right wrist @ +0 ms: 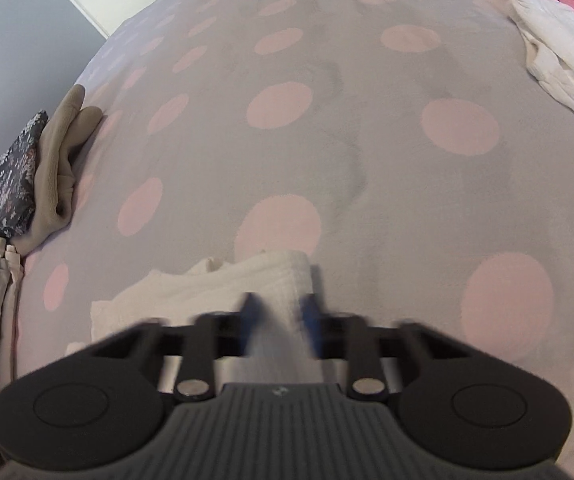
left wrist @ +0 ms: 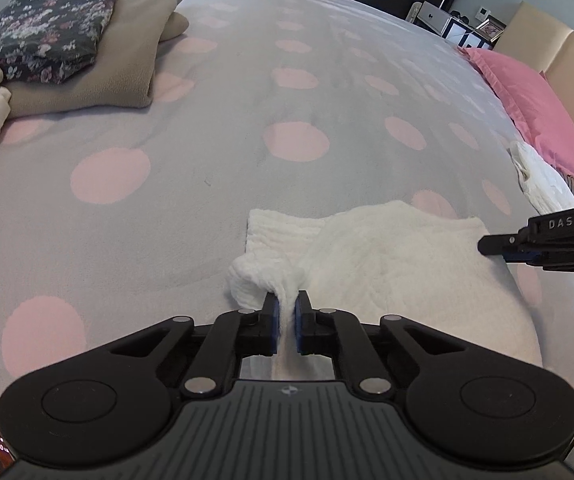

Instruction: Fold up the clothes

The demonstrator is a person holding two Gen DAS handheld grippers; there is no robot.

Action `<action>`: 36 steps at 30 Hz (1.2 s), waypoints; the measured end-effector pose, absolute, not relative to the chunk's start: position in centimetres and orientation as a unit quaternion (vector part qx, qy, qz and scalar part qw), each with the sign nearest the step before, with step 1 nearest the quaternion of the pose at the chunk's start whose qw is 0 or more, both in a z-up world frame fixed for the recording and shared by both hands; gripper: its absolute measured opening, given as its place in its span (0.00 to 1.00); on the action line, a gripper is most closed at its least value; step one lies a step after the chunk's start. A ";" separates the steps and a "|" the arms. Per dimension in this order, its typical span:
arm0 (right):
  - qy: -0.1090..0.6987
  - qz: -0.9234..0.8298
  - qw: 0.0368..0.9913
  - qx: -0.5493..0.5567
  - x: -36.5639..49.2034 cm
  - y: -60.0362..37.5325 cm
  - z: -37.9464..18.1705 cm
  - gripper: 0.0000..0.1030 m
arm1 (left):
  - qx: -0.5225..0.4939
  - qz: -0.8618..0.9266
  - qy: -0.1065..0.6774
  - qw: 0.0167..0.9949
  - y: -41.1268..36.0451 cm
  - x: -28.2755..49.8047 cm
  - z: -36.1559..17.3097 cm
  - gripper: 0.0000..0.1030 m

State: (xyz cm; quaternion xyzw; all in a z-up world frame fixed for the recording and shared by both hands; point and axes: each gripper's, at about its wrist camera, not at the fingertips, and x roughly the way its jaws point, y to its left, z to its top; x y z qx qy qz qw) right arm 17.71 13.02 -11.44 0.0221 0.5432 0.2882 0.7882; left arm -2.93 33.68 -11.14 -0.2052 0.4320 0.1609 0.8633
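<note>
The white garment (left wrist: 387, 264) lies on the bed (left wrist: 207, 152), at the near edge, right in front of both grippers. It looks soft, fluffy and light. It bends and bunches easily, so it will sag and flop when lifted. It will not break, and the fuzzy cloth should not slip much. The best places to hold it are the corners and edges, one on each side, so it stays spread out.

The left hand-held gripper (left wrist: 286, 306) is closed on a bunched-up bit of the white cloth at its left side. The cloth sticks up between the blue pads (left wrist: 272, 320).

The right hand-held gripper (right wrist: 279, 312) is blurry in its own view. White cloth sits between its fingers, and they look nearly closed on it, so it seems to pinch the other side.

The bed has a grey cover with big pink dots. It is soft and a little wrinkly. At the far left sits a pile of folded clothes (left wrist: 67, 48), one tan and one dark with flowers. A crumpled white cloth (left wrist: 543, 180) and a pink pillow (left wrist: 527, 96) lie to the right. There are shelves by the far wall.
</note>
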 end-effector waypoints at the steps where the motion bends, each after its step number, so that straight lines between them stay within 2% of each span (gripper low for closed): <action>1: 0.539 0.286 0.792 0.019 17.6 13.0 -11.2 0.06 | -0.199 0.161 0.429 0.866 33.5 -2.8 -10.9 0.04; 9: 0.524 0.246 0.813 0.065 17.8 10.6 -9.6 0.05 | -0.162 0.168 0.378 0.896 33.0 -1.0 -8.1 0.04; 15: 0.531 0.247 0.808 0.066 18.3 11.3 -10.9 0.06 | -0.173 0.185 0.433 0.865 34.1 0.1 -11.2 0.05; 18: 0.526 0.245 0.813 0.051 18.2 11.2 -10.7 0.16 | -0.187 0.183 0.441 0.859 34.6 -0.4 -11.5 0.11; 19: 0.521 0.246 0.816 0.045 18.1 11.0 -10.6 0.24 | -0.185 0.184 0.440 0.859 34.5 -0.6 -11.3 0.20; 20: 0.518 0.248 0.817 0.040 17.8 10.8 -10.4 0.31 | -0.179 0.185 0.440 0.861 34.3 -0.8 -11.0 0.23; 21: 0.517 0.251 0.818 0.035 17.6 10.7 -10.2 0.31 | -0.169 0.186 0.440 0.862 33.9 -1.1 -10.7 0.29; 25: 0.516 0.267 0.814 0.023 16.1 9.6 -9.6 0.32 | -0.137 0.171 0.451 0.865 32.1 -2.5 -9.7 0.39; 34: 0.530 0.303 0.792 0.012 11.3 6.2 -9.6 0.40 | -0.124 0.132 0.466 0.866 28.3 -6.8 -9.7 0.44; 36: 0.530 0.309 0.790 0.011 10.0 5.6 -9.8 0.43 | -0.129 0.147 0.458 0.867 27.7 -7.6 -10.0 0.49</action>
